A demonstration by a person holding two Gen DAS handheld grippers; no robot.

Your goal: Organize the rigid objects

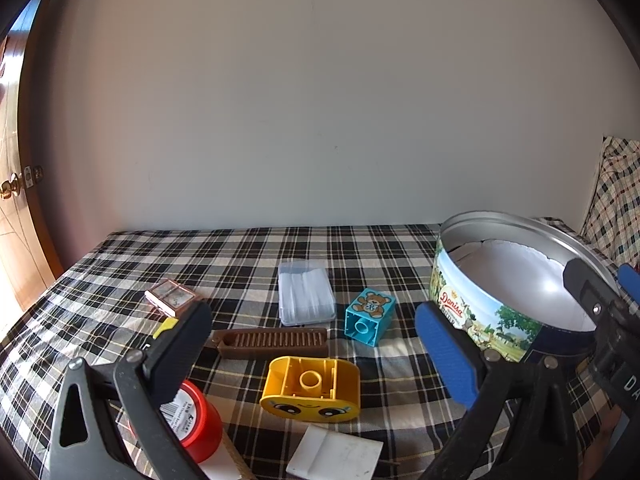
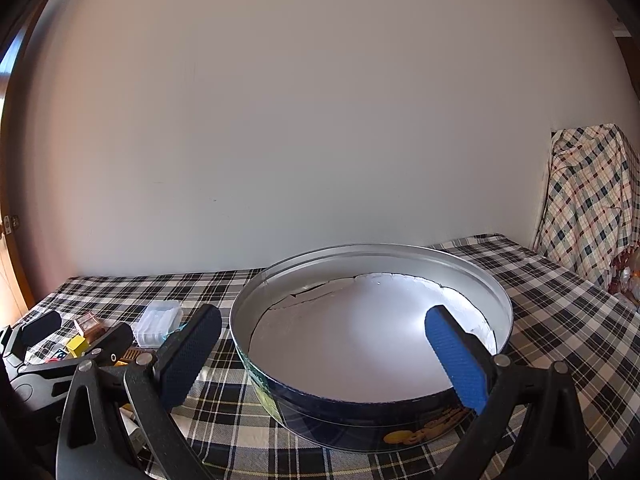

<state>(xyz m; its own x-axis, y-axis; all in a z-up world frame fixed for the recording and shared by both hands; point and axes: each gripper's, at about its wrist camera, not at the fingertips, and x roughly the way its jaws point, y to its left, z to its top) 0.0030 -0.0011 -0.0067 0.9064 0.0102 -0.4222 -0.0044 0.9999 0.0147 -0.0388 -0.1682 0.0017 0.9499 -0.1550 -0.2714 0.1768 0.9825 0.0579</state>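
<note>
A round Danisa cookie tin (image 1: 472, 312), open with white paper lining, stands at the right; in the right wrist view its rim (image 2: 360, 249) fills the centre. Loose on the plaid cloth lie a yellow face block (image 1: 311, 390), a blue teddy block (image 1: 370, 316), a brown comb (image 1: 272, 343), a clear plastic case (image 1: 306, 294), a red tape roll (image 1: 196, 420), a small pink-framed box (image 1: 170, 296) and a white flat piece (image 1: 334, 456). My left gripper (image 1: 320, 344) is open and empty above the yellow block. My right gripper (image 2: 328, 344) is open and empty over the tin's near side.
The plaid-covered table (image 1: 248, 256) ends at a plain wall behind. A wooden door with a brass knob (image 1: 10, 188) is at the left. A plaid-draped object (image 2: 588, 200) stands at the far right. The left gripper shows in the right wrist view (image 2: 76, 340).
</note>
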